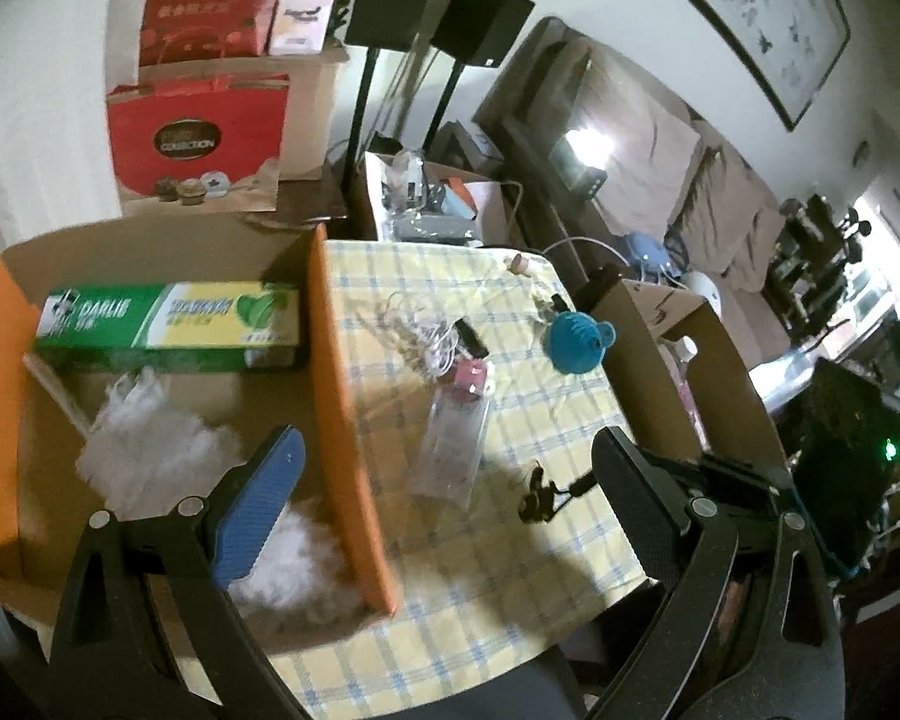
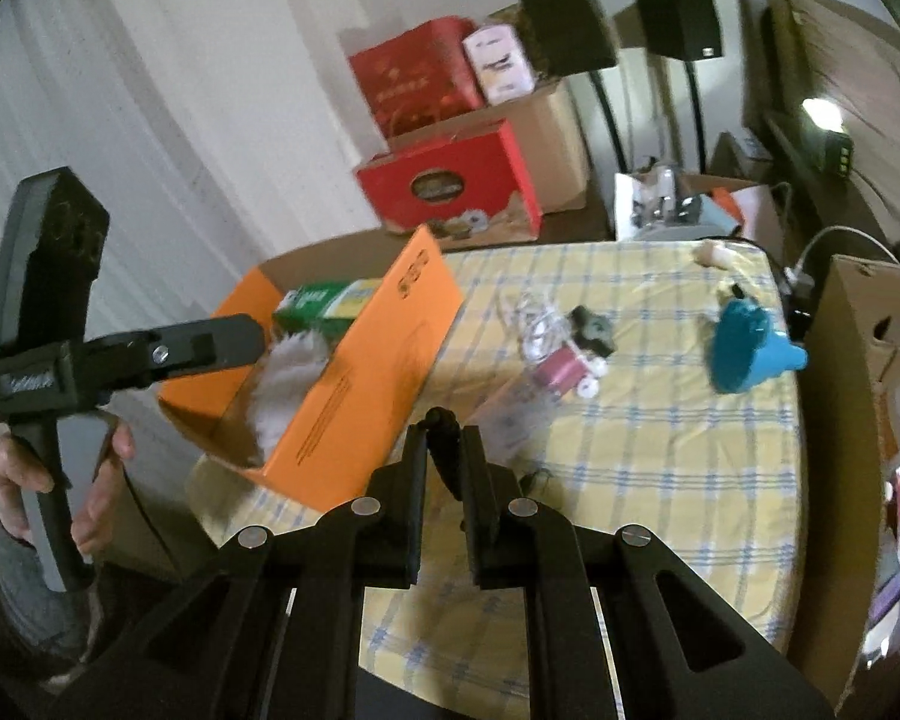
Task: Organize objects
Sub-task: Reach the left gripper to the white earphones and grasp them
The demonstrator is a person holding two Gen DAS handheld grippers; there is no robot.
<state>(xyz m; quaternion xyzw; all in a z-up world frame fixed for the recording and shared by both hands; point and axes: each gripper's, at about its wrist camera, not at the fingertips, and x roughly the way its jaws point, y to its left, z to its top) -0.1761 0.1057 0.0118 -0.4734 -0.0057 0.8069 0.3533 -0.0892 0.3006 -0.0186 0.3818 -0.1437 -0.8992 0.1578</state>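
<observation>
Right gripper (image 2: 444,438) fingers pinching small black clip (image 2: 440,420), likely bound for orange box (image 2: 354,384); left gripper (image 1: 450,480) fingers spread, empty.

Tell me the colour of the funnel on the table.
Teal blue funnel, clearest in the right wrist view.

An orange cardboard box (image 1: 342,408) stands open on the left of the table (image 1: 510,540), which wears a yellow checked cloth. Inside it lie a green toothpaste carton (image 1: 168,324) along the far wall and white fluffy stuff (image 1: 150,450) nearer. On the cloth lie a tangle of white cable (image 1: 426,336), a pink-capped clear packet (image 1: 456,426), a blue funnel (image 1: 576,342) on its side, and a small black item (image 1: 540,495).
</observation>
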